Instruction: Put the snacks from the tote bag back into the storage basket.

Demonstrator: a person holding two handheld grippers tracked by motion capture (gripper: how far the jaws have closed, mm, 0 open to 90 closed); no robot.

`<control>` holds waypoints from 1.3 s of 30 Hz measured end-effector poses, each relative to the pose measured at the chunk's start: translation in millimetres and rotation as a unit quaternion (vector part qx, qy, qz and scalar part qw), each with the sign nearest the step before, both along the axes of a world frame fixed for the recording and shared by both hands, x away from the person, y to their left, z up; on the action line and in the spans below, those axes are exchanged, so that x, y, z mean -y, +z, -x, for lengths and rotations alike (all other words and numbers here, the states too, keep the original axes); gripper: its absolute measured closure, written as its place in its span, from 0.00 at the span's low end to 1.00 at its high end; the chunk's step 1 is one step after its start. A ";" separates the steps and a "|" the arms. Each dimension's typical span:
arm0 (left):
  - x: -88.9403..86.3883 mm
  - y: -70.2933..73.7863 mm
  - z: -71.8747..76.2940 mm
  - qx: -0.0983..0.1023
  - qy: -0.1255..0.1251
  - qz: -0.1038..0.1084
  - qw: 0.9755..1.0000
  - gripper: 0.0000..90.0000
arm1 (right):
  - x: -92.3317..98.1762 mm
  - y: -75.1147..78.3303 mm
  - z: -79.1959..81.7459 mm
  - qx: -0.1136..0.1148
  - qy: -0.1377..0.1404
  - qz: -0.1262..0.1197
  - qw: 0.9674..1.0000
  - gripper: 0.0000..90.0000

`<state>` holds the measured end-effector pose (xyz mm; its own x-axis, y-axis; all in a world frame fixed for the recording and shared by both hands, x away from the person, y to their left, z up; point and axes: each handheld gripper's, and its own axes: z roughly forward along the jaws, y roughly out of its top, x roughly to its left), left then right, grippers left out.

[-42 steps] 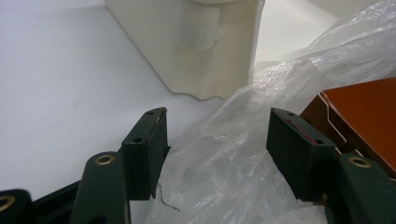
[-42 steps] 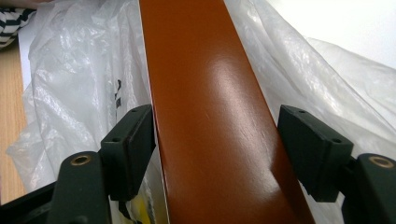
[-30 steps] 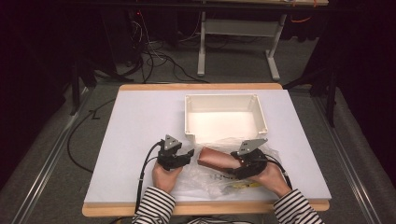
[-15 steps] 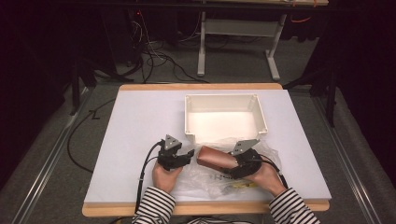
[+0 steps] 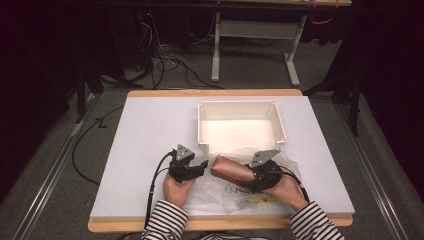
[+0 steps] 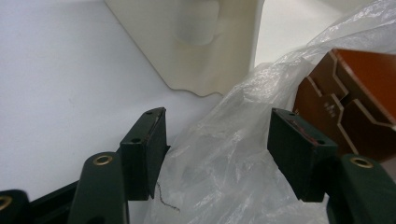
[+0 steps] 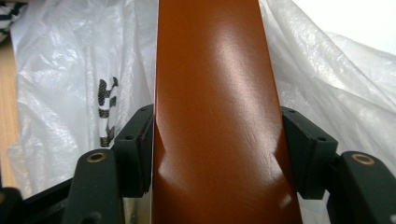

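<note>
While the left gripper [image 5: 204, 164] stays wide, right fingers [image 7: 135, 154] have just closed onto the brown box [image 7: 215, 116].

A shallow cream tray [image 5: 241, 107] sits toward the far side of the white table [image 5: 150, 130] — its inside bare and brightly lit. Beyond the table's wooden edge, black cables [image 5: 165, 65] trail over the grey floor [image 5: 50, 165], and a pale metal desk frame [image 5: 252, 35] stands farther back in shadow.

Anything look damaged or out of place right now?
Yes: the glossy brown cardboard box is dented inward where the right gripper squeezes it. The crumpled clear plastic bag beneath is rumpled, nothing spilled.
</note>
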<state>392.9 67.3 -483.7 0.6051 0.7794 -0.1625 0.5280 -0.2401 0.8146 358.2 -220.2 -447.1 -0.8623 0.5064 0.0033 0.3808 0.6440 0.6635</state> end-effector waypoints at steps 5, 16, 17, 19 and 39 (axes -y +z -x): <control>0.4 0.0 0.3 0.002 0.000 -0.001 1.000 0.42 | 3.2 4.6 3.0 0.003 0.000 -0.009 1.000 0.41; 0.3 0.0 0.3 0.002 -0.001 -0.001 1.000 0.42 | 9.7 10.6 6.0 -0.007 -0.017 -0.030 0.999 0.41; 0.3 0.0 0.3 0.001 -0.001 -0.001 1.000 0.42 | 9.9 10.9 5.9 -0.008 -0.017 -0.031 0.999 0.41; 0.3 0.0 0.3 0.001 -0.001 0.000 1.000 0.42 | 10.2 11.5 6.4 -0.008 -0.018 -0.031 0.999 0.41; 0.6 -0.2 0.3 0.002 -0.001 0.000 1.000 0.42 | 13.2 22.0 9.7 0.003 -0.016 -0.036 0.999 0.41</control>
<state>392.6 66.7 -483.8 0.6075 0.7779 -0.1604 0.5243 -0.2411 0.8167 348.4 -233.4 -425.1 -0.8453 0.5332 0.0346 0.3962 0.5820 0.7102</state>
